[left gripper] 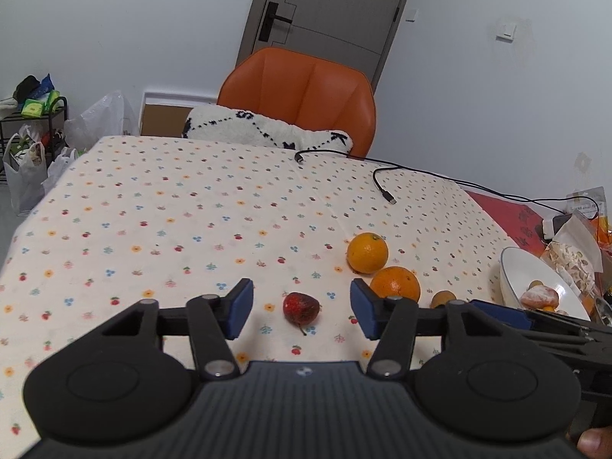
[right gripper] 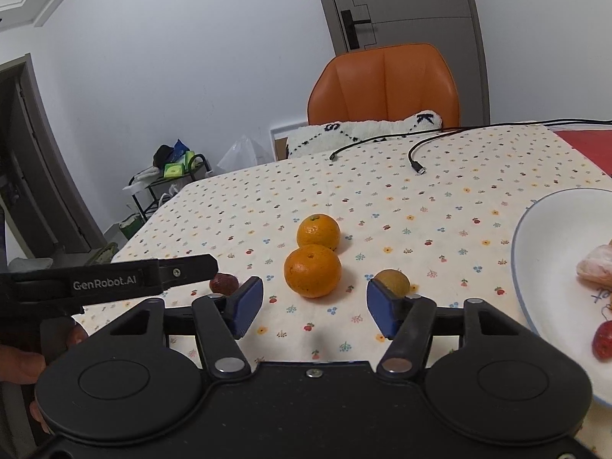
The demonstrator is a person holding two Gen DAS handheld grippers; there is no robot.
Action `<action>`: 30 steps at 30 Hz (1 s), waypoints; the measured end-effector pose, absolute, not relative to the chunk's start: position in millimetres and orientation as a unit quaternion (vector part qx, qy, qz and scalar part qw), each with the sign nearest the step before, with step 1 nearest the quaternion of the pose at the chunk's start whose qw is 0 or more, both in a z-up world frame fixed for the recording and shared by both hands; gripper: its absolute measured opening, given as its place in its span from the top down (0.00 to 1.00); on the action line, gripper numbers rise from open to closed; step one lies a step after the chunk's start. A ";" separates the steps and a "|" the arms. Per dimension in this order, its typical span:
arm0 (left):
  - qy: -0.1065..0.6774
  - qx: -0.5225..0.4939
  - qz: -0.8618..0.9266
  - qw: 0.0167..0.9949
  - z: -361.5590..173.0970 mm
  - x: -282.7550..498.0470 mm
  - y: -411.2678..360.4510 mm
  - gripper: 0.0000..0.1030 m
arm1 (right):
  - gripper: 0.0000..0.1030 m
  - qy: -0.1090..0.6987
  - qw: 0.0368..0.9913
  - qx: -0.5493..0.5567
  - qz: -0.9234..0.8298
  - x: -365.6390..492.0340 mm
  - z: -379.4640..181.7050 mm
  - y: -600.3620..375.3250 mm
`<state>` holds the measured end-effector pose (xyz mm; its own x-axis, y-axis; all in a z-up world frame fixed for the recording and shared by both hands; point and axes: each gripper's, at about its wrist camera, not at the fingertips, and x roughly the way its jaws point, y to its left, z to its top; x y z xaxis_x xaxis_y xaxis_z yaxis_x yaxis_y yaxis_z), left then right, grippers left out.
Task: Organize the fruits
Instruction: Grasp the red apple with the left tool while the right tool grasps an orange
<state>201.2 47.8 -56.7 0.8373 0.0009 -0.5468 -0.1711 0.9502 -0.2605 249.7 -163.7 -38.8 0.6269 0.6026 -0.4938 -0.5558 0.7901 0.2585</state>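
Note:
A small dark-red fruit (left gripper: 300, 308) lies on the flowered tablecloth between the open fingers of my left gripper (left gripper: 302, 308), touching neither pad. Two oranges (left gripper: 367, 252) (left gripper: 395, 284) sit just right of it, and a small brown fruit (left gripper: 443, 298) peeks out behind the right finger. In the right wrist view the near orange (right gripper: 312, 271) and far orange (right gripper: 318, 231) lie ahead of my open right gripper (right gripper: 314, 308). The brown fruit (right gripper: 392, 282) rests by its right pad. The red fruit (right gripper: 223, 283) is half hidden behind the left gripper. A white bowl (right gripper: 535, 229) at right holds a peeled citrus (right gripper: 596, 264) and a red fruit (right gripper: 603, 340).
Two black cables (left gripper: 386, 187) trail over the far right of the table. An orange chair (left gripper: 302, 99) with a white cushion (left gripper: 267, 130) stands behind it. Snack packets (left gripper: 573, 256) crowd the right edge beyond the bowl (left gripper: 512, 267). Bags and a rack (left gripper: 34, 145) stand on the floor at left.

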 end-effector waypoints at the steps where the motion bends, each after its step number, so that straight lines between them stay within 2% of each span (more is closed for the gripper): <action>1: 0.283 -0.150 0.043 0.946 -58.7 202.9 47.1 0.50 | 0.42 0.289 0.901 0.039 0.322 251.0 -38.9 -163.0; 12: 0.300 -0.155 0.040 0.941 -82.6 217.5 48.9 0.65 | 0.43 0.295 0.897 0.013 0.328 264.3 -43.8 -147.5; 14: 0.298 -0.153 0.039 0.942 -83.4 216.8 47.1 0.74 | 0.43 0.296 0.897 0.011 0.327 266.4 -44.2 -145.6; 16: 0.298 -0.164 0.035 0.940 -83.8 216.3 48.6 0.78 | 0.43 0.296 0.897 0.009 0.327 267.7 -44.4 -142.9; 25: 0.293 -0.175 0.043 0.939 -84.3 211.0 54.3 0.78 | 0.44 0.295 0.898 -0.003 0.325 268.7 -47.5 -127.0; 29: 0.291 -0.173 0.050 0.940 -83.7 208.9 55.7 0.78 | 0.53 0.300 0.898 -0.007 0.321 269.0 -52.5 -122.7; 30: 0.291 -0.173 0.051 0.940 -83.5 208.8 56.2 0.78 | 0.59 0.302 0.899 -0.009 0.318 269.4 -53.9 -121.9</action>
<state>208.8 56.2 -83.5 0.8259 -0.0059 -0.5639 -0.1959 0.9347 -0.2966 269.4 -121.9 -53.9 0.6165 0.5654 -0.5480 -0.5763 0.7982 0.1752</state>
